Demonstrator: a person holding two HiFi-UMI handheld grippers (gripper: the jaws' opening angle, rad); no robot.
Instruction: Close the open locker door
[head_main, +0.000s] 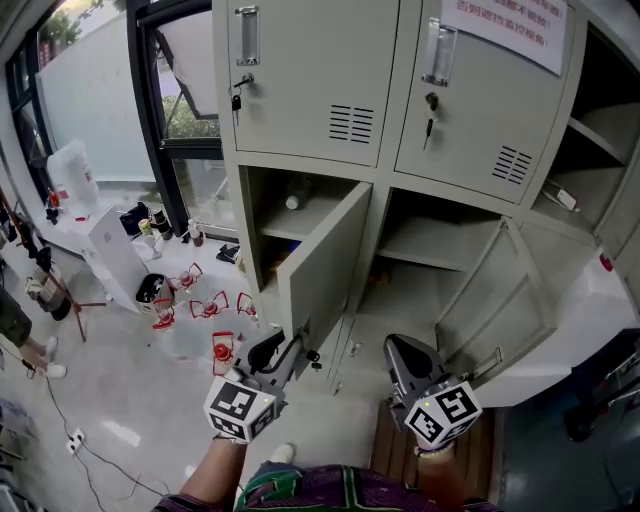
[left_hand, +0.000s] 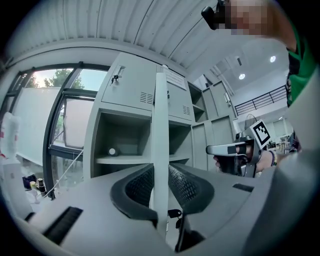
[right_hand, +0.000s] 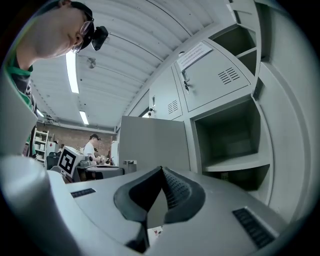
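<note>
The grey locker door (head_main: 325, 265) of a lower-row compartment (head_main: 290, 210) stands swung out toward me. My left gripper (head_main: 290, 345) is at the bottom of the door's free edge. In the left gripper view that edge (left_hand: 160, 125) runs upright between the two pads (left_hand: 137, 185), which close against both its sides. My right gripper (head_main: 395, 345) hovers to the right of the door in front of the neighbouring open compartment (head_main: 430, 240). Its jaws are shut with nothing between them (right_hand: 161, 170), and the door's face (right_hand: 152, 145) shows just left of them.
A second open door (head_main: 500, 300) hangs out at the right. Keys dangle from the shut upper doors (head_main: 237, 100). A white round object (head_main: 293, 202) lies on the shelf inside. Red wire frames (head_main: 205, 305), bottles and a white container (head_main: 115, 255) litter the floor at left, by the window.
</note>
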